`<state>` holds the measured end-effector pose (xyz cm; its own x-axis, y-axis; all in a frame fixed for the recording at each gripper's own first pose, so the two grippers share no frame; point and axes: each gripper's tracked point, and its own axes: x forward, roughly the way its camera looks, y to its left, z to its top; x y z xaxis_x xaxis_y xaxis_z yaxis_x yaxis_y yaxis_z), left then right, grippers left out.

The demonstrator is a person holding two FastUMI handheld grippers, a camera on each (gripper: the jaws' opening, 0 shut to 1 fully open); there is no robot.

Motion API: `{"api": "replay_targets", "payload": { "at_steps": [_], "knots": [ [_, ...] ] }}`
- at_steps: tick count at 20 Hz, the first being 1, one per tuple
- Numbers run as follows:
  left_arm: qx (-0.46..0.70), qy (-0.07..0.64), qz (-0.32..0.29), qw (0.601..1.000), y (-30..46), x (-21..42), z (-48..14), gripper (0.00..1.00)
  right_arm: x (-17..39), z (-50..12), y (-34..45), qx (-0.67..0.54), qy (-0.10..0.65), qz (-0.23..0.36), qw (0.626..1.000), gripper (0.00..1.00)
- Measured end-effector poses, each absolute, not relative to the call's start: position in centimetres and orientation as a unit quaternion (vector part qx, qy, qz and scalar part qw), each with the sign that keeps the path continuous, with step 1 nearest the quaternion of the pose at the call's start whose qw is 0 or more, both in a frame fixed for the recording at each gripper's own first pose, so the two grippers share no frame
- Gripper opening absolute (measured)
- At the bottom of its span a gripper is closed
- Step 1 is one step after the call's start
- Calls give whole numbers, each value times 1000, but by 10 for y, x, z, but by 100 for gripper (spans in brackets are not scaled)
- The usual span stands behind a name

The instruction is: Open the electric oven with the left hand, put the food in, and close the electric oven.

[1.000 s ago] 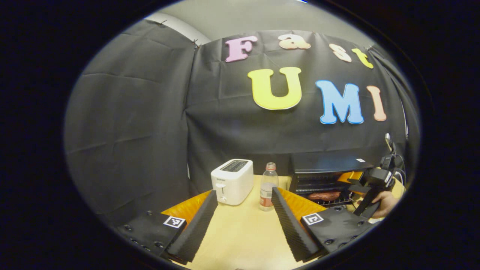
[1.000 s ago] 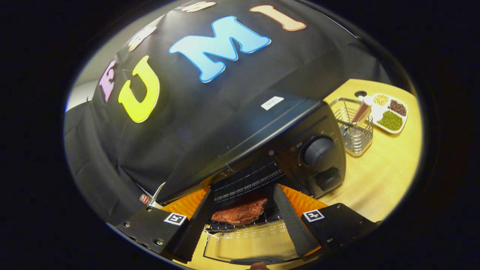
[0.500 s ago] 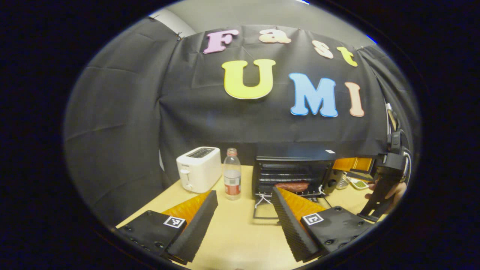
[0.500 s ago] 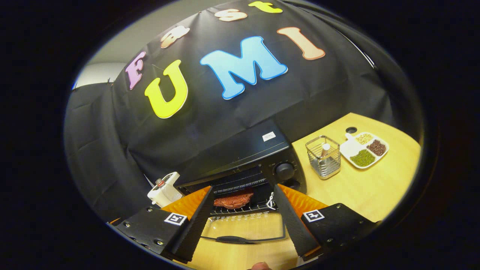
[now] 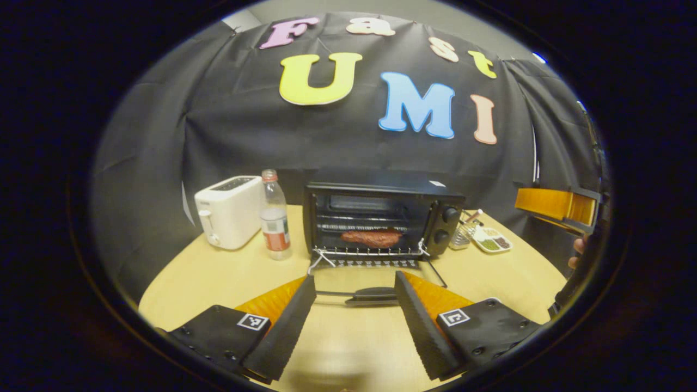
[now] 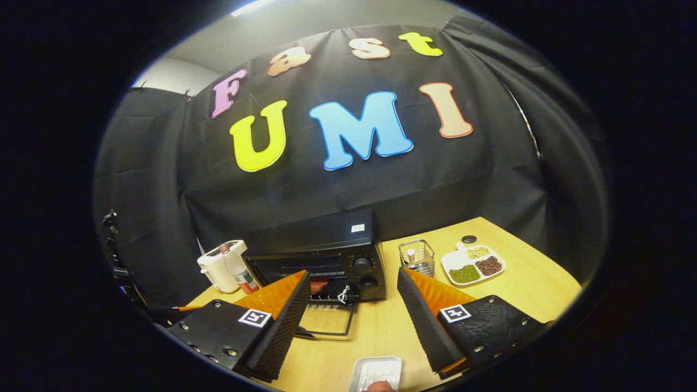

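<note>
The black electric oven [image 5: 381, 209] stands at the back of the table with its glass door [image 5: 375, 277] folded down flat, handle [image 5: 374, 295] toward me. A reddish slab of meat [image 5: 372, 237] lies on the wire rack inside. My left gripper [image 5: 355, 277] is open and empty, a short way in front of the door handle. In the right gripper view the oven [image 6: 332, 256] is farther off, the meat [image 6: 318, 285] just visible inside. My right gripper [image 6: 353, 272] is open and empty, well back from the oven; it also shows as the right gripper [image 5: 544, 204] held high at the right.
A white toaster [image 5: 227, 210] and a plastic bottle [image 5: 274, 215] stand left of the oven. A wire basket [image 6: 416, 257] and a divided plate of beans [image 6: 471, 264] sit to its right. A small white tray [image 6: 375, 373] lies at the table's near edge, a fingertip below it.
The right gripper has drawn back from the oven mouth, leaving the meat on the rack. The left gripper has swung round to face the open oven squarely.
</note>
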<state>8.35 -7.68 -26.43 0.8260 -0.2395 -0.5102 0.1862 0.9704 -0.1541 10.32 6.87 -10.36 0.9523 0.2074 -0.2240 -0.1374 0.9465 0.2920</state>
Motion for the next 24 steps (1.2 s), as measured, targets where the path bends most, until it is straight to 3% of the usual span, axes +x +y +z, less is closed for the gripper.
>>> {"api": "replay_targets", "payload": {
  "at_steps": [4,12,24],
  "knots": [
    [-47,323,-125,937,-98,83,-303,100,80,-102,43,82,117,69,987,97],
    [-49,424,-121,896,-116,80,-377,100,52,-98,17,36,117,51,991,97],
    [5,441,-124,889,-130,105,-408,100,39,-97,-26,18,127,3,992,97]
  ]
}}
